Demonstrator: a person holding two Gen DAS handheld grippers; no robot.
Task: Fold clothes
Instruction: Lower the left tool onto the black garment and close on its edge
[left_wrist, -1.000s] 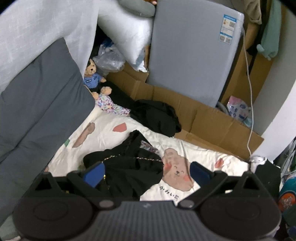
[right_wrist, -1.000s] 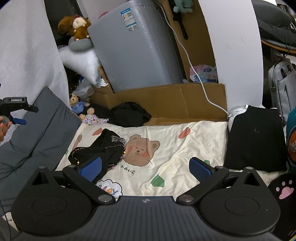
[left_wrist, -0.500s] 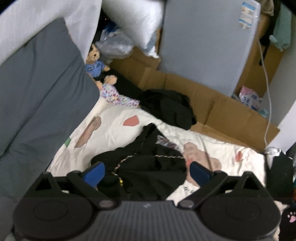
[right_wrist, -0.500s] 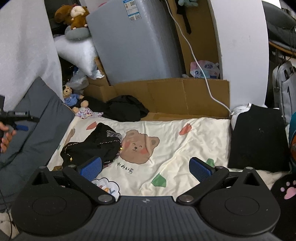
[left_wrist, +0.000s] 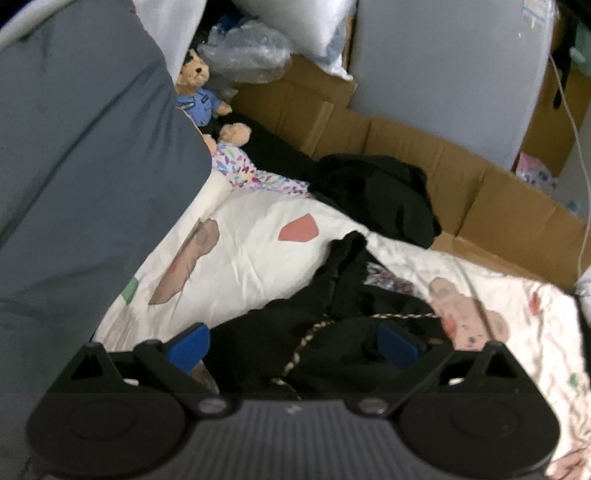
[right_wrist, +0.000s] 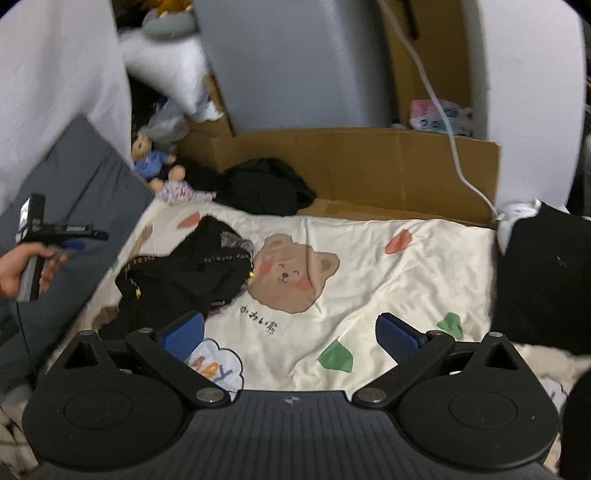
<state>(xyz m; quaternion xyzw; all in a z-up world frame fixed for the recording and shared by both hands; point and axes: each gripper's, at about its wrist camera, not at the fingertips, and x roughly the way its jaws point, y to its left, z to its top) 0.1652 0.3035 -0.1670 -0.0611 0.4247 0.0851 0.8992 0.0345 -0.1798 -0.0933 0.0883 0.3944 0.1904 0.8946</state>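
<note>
Crumpled black garment (left_wrist: 332, 332) on bear-print bed sheet (right_wrist: 369, 258), lying directly ahead of left claw (left_wrist: 291, 345), fingers spread, nothing pinched. Right claw (right_wrist: 290, 334), likewise spread, farther off; garment to its front-left.

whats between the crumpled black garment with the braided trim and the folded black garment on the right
In the right wrist view, only bare cream bedsheet with its brown bear print separates the crumpled black garment from the folded black garment.
</note>
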